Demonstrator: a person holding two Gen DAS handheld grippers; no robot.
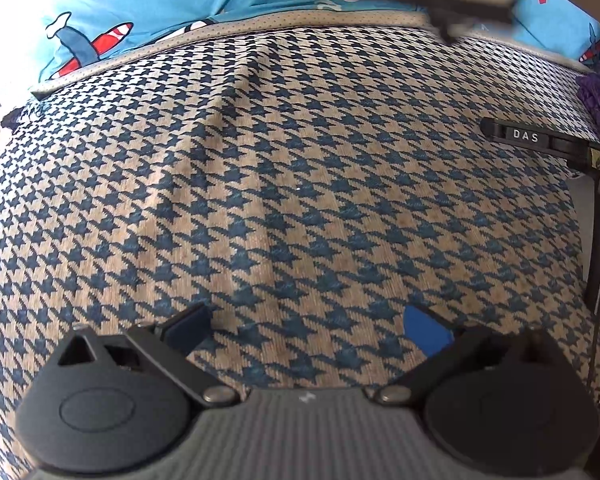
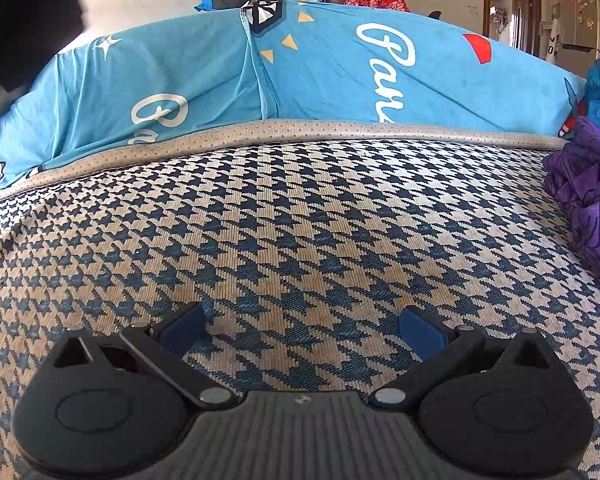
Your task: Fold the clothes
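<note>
Over the houndstooth bed cover (image 1: 300, 184), the left tool (image 1: 306, 326) hovers with its blue pads spread wide and nothing between them. At twelve o'clock lies the bright blue cartoon-print bedding (image 2: 320, 68), bordered by a dotted beige band (image 2: 300, 130). The right tool (image 2: 302, 330) is likewise spread apart and empty above the same cover. At three o'clock in the right wrist view a crumpled purple garment (image 2: 588, 204) rests on the cover, well apart from both tools.
</note>
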